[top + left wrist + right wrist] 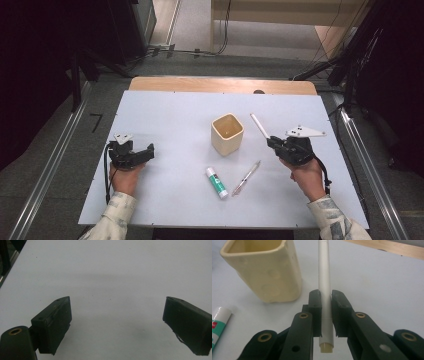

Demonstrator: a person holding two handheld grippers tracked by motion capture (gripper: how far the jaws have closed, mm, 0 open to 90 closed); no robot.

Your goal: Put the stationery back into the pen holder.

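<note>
Pen clamped in right gripper jaws, long axis slanting up and away beside cup. Left gripper jaws apart over bare tabletop.

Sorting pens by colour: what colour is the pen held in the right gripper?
White pen, seen best in the right gripper view.
</note>
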